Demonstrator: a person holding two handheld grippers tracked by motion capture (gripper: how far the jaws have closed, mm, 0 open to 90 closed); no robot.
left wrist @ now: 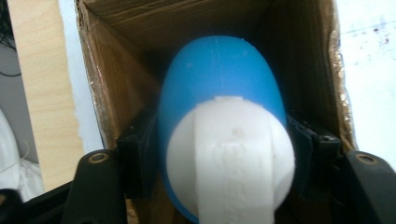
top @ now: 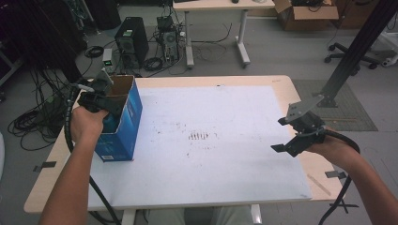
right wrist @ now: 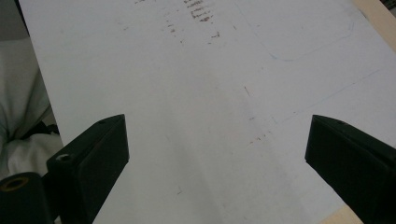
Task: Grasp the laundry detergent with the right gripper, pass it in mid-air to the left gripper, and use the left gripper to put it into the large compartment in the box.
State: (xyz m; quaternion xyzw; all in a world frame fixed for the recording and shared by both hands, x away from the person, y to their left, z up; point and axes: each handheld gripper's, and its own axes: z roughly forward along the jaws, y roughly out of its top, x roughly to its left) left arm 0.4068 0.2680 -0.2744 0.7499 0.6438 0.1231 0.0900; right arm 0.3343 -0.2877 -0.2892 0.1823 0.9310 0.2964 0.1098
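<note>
We see a blue, egg-shaped object [left wrist: 219, 79] with a white rounded end and a white raised band [left wrist: 233, 158] running across that end. It sits in the mouth of the open blue cardboard box [top: 123, 123], brown inside, which stands at the left edge of the worktop [top: 225, 159]. The left gripper [top: 99, 101] is at the box's open top; its fingers [left wrist: 135, 158] pinch the blue object from both sides, pressed against its flanks, white end toward the camera. In the high view a bit of blue shows just beside the hand, against the box. The right gripper [top: 293, 136] is well apart from the box, over the right side of the worktop, fingers [right wrist: 100, 149] spread wide with nothing between them, just white sheet with faint brown smudges below. Hard to make out: the object's far end is lost in the dark box interior, its bottom is cut off, and the embossed marks on the band are too blurred to read.
</note>
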